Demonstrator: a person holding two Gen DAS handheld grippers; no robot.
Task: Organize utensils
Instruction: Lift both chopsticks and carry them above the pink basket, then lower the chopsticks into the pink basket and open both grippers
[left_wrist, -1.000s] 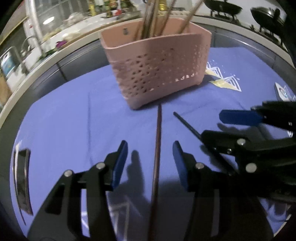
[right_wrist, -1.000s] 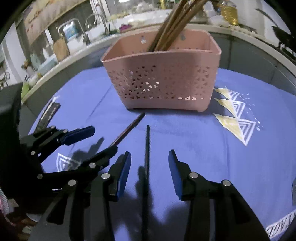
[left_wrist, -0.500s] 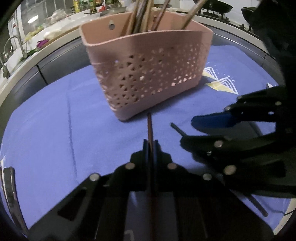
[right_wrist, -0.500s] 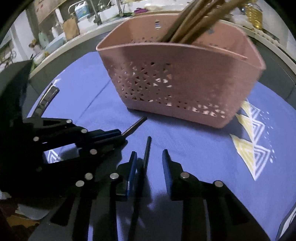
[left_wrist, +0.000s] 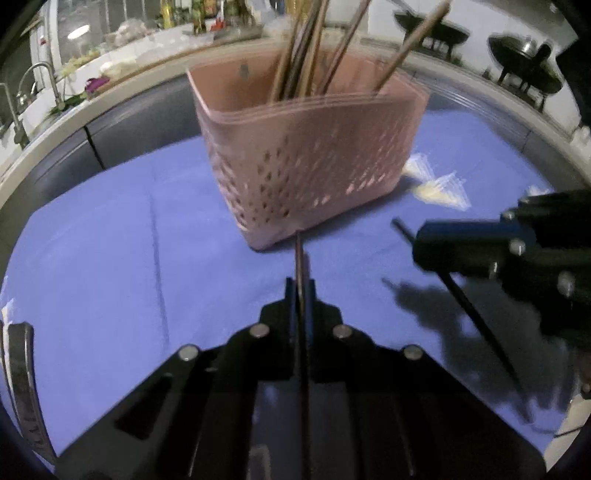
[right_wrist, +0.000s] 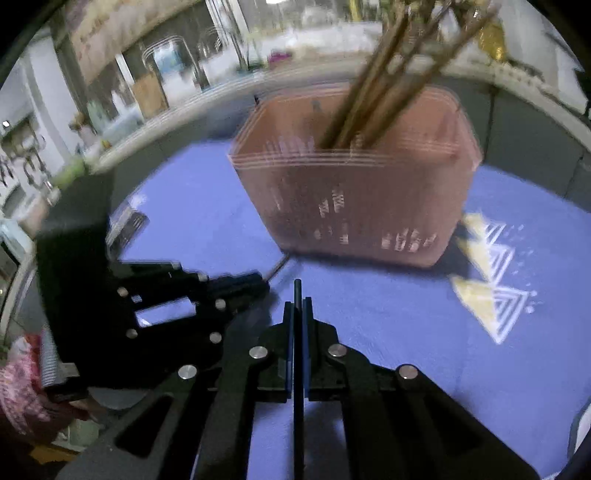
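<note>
A pink perforated basket (left_wrist: 306, 162) (right_wrist: 354, 199) stands on the blue cloth (left_wrist: 110, 266) with several brown chopsticks upright in it. My left gripper (left_wrist: 300, 286) is shut on a brown chopstick (left_wrist: 298, 254) that points at the basket's foot. My right gripper (right_wrist: 298, 304) is shut on a black chopstick (right_wrist: 297, 290), lifted off the cloth. In the left wrist view the right gripper (left_wrist: 424, 240) sits at the right with its black chopstick (left_wrist: 461, 299) slanting down. The right wrist view shows the left gripper (right_wrist: 258, 278) at the left.
A dark flat utensil (left_wrist: 18, 369) lies at the cloth's left edge. The cloth carries a yellow and white triangle print (right_wrist: 487, 280) right of the basket. A counter with a tap (left_wrist: 37, 81) and bottles runs behind.
Both grippers closed from open, each onto the chopstick lying between its fingers, and both chopsticks have come up off the cloth toward the basket.
</note>
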